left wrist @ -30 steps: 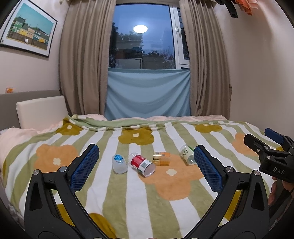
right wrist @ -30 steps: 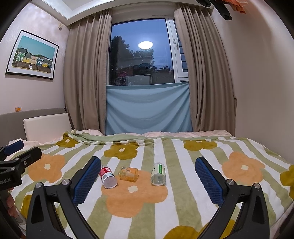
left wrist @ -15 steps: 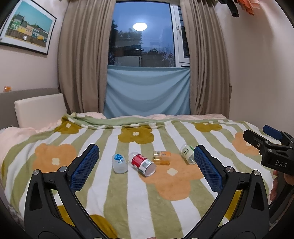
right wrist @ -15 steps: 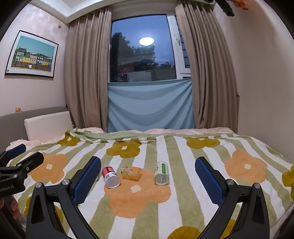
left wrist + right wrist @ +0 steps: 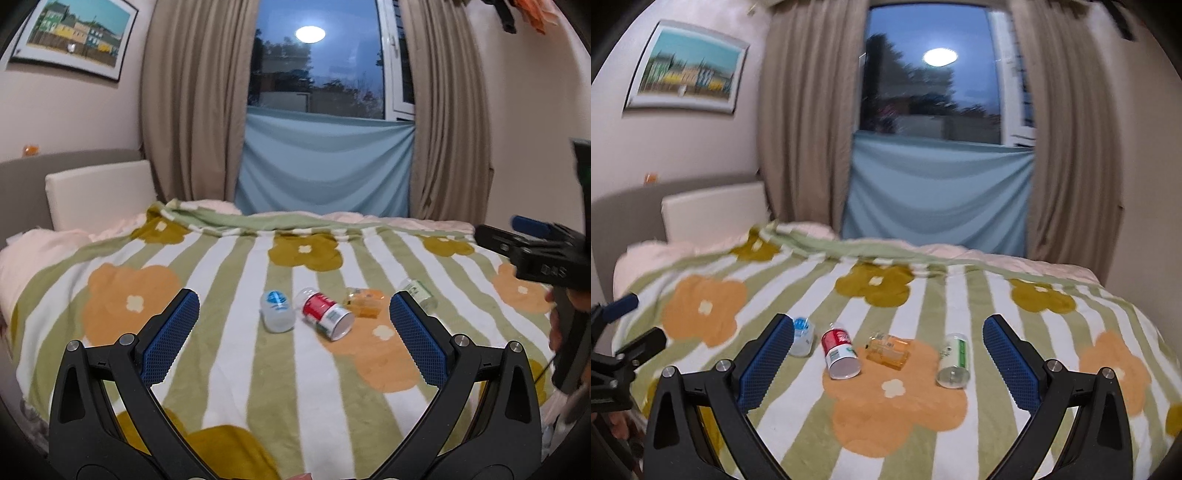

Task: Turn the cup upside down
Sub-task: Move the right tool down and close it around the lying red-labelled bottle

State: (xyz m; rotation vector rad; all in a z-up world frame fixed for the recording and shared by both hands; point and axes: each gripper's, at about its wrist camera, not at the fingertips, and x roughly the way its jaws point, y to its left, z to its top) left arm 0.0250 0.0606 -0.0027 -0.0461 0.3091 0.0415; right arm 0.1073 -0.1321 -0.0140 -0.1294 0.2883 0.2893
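Cups: 4 on bed blanket point(image 5: 923, 435), all on sides, in a row. Blue-label cup point(image 5: 276, 310); red-label cup point(image 5: 325, 314), long axis diagonal, mouth twd me; amber cup point(image 5: 888, 349); green-label cup point(image 5: 955, 360). My left tool point(image 5: 295, 325) & right tool point(image 5: 888, 354): level above blanket, jaws wide apart, nothing held. Labels unreadable.
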